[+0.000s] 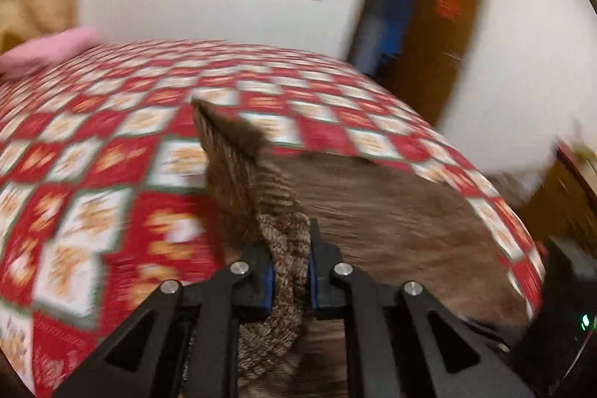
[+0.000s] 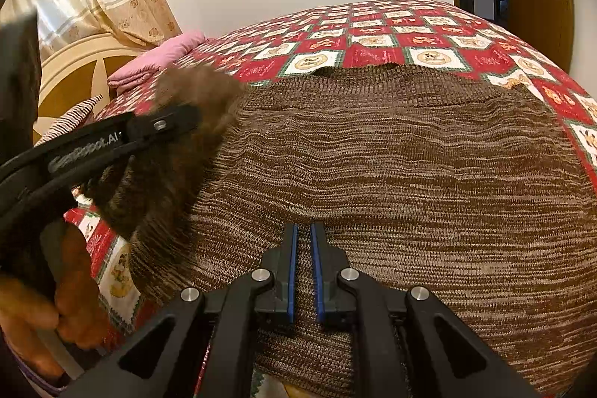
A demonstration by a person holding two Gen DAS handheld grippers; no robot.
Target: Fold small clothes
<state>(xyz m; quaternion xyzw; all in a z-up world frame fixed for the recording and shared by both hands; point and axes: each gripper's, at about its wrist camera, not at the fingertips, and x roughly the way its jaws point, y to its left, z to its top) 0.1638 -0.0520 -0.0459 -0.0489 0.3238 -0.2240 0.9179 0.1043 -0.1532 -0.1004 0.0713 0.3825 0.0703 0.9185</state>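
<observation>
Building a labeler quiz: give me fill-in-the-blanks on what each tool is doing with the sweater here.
1. The left tool is shut on a bunched part of the ____ knit sweater.
2. The right tool hangs over the sweater with nothing between its ____ pads.
3. The sweater lies on a red-and-white checked ____.
4. A folded ____ blanket lies near the headboard.

Missing: brown; blue; bedspread; pink

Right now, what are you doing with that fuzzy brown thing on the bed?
A person is folding a brown sweater on the checkered bedspread. The left gripper has pinched one sleeve and lifted it off the bed. The right gripper hangs over the sweater's middle, jaws nearly closed and gripping nothing. Most of the sweater lies flat.
</observation>
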